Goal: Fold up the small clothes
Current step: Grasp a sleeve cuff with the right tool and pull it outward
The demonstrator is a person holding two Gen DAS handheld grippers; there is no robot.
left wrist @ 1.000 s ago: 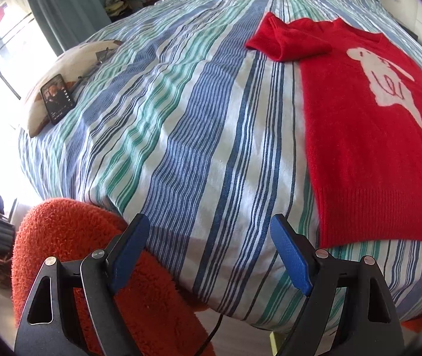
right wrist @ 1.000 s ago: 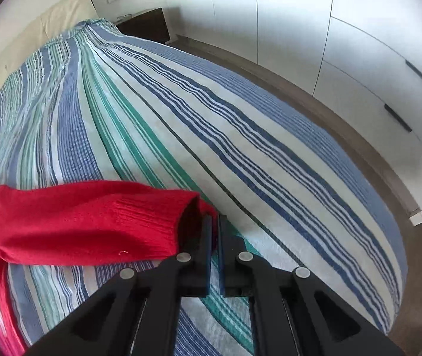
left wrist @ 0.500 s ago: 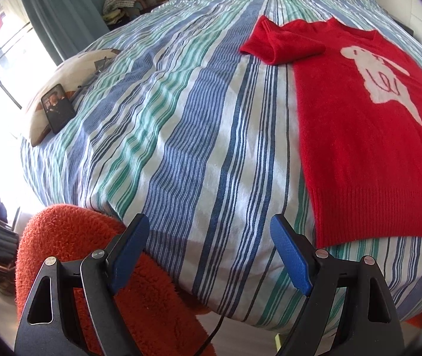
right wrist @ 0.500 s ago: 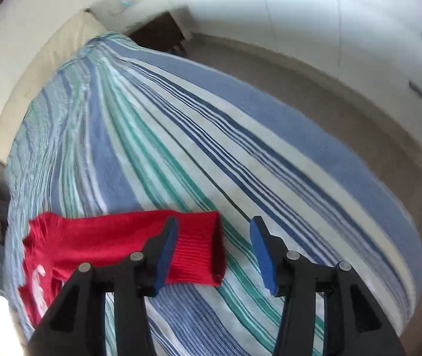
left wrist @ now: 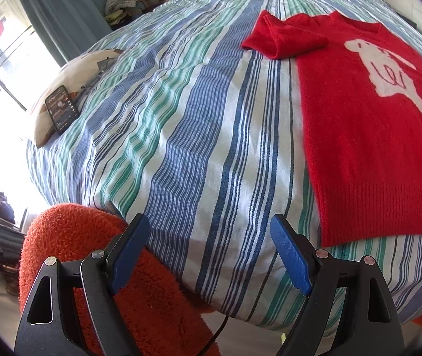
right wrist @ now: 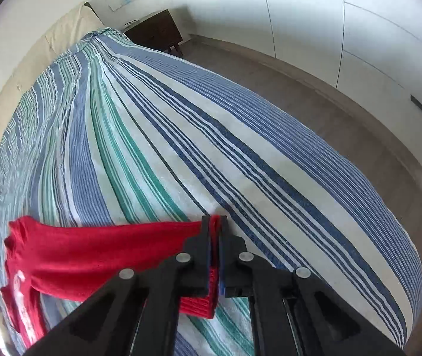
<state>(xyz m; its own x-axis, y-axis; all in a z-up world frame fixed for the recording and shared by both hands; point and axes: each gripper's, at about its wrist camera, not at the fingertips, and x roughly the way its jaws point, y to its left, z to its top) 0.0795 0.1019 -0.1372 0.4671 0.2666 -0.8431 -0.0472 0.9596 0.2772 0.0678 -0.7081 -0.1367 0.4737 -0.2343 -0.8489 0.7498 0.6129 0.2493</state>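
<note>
A red knitted sweater [left wrist: 368, 136] with a white animal figure lies flat on the striped bedspread [left wrist: 199, 124], its left sleeve [left wrist: 282, 38] folded in near the shoulder. My left gripper [left wrist: 208, 246] hovers open over the bed's near edge, left of the sweater's hem, with nothing between its blue pads. In the right wrist view the sweater's other sleeve [right wrist: 98, 252] stretches out from the body. My right gripper [right wrist: 217, 225] is shut on that sleeve's ribbed cuff [right wrist: 202, 305].
A pillow with a phone [left wrist: 62, 109] propped on it lies at the bed's left edge. An orange fluffy seat [left wrist: 92, 255] stands under my left gripper. A dark nightstand [right wrist: 154, 32], bare floor [right wrist: 344, 112] and white cupboards [right wrist: 344, 26] lie right of the bed.
My right gripper opened over the sleeve cuff half a second ago and has shut on it again, further along the cuff. The left gripper has stayed open in place.
</note>
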